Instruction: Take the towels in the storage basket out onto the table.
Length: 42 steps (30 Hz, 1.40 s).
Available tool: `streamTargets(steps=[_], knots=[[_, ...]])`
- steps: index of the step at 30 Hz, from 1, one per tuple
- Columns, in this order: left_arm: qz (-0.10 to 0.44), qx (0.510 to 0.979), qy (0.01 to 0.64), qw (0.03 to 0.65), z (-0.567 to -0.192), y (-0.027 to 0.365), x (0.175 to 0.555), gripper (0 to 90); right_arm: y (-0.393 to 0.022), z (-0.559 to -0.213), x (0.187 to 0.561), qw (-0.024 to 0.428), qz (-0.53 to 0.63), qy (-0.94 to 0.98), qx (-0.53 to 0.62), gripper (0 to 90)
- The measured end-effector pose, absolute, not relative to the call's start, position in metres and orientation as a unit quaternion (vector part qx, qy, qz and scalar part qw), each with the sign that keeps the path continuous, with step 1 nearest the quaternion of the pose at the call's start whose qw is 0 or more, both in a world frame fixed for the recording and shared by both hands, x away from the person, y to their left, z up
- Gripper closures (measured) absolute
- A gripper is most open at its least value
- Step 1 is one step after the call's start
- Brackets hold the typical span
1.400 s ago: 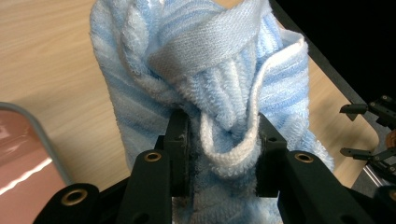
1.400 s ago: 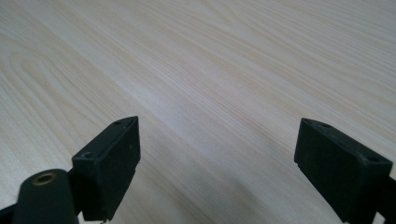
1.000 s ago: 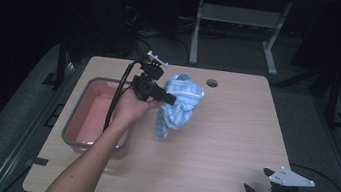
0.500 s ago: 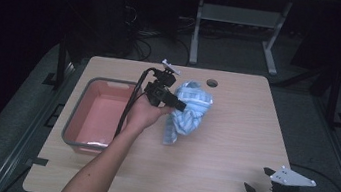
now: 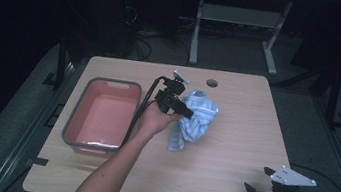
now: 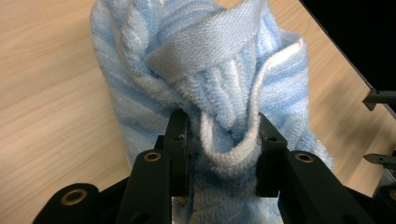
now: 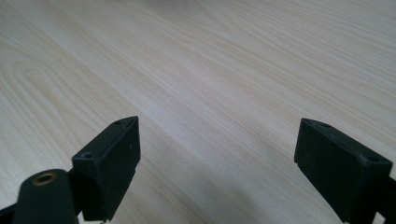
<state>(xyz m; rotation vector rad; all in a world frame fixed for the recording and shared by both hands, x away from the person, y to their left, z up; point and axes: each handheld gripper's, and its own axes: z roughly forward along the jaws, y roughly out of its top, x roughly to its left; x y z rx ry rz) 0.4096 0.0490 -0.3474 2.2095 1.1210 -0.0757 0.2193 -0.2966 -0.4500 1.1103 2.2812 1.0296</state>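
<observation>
1. The towel (image 5: 197, 120), light blue with pale stripes, sits bunched a little above the middle of the table (image 5: 217, 183), with its lower end trailing toward 6 o'clock and touching the wood.
2. In the left gripper view the towel (image 6: 210, 70) rises in thick folds, and a white-edged hem loops down between the two black jaws.
3. The left gripper (image 5: 187, 113) is clamped on the towel; its jaws press the folds from both sides, as the left gripper view (image 6: 224, 154) shows close up.
4. That gripper comes at the towel from 9 o'clock, the person's left hand (image 5: 155, 121) wrapped round its body and the forearm running down to the bottom edge.
5. A tub (image 5: 74, 123), grey-rimmed and pink inside, stands at 9 o'clock from the towel, just beside the left hand.
6. A round hole (image 5: 211, 83) in the tabletop lies at 12 o'clock from the towel, near the far edge.
7. The right gripper (image 5: 253, 191) rests at 4 o'clock, well apart from the towel, near the table's front right corner.
8. Its jaws stand wide apart over bare wood (image 7: 219, 158), gripping nothing.
</observation>
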Motion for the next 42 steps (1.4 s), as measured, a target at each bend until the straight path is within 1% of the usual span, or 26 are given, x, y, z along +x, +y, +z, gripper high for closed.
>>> streamTargets(steps=[2,12,16,24,42], knots=[[-0.029,0.847,0.426,0.316,-0.352,0.047,0.411,64.6,-0.297,-0.450,0.219,0.201,0.368,0.816,0.397,13.7],[-0.038,0.853,0.423,0.304,-0.371,0.029,0.414,63.9,-0.298,-0.450,0.220,0.202,0.369,0.816,0.395,13.7],[-0.043,0.848,0.430,0.308,-0.378,0.023,0.414,63.5,-0.298,-0.450,0.219,0.201,0.370,0.816,0.396,13.7],[-0.048,0.853,0.428,0.294,-0.392,0.016,0.415,62.2,-0.298,-0.450,0.220,0.199,0.372,0.815,0.397,13.7],[-0.050,0.849,0.429,0.303,-0.405,0.006,0.412,50.3,-0.297,-0.450,0.220,0.200,0.373,0.817,0.392,13.7]])
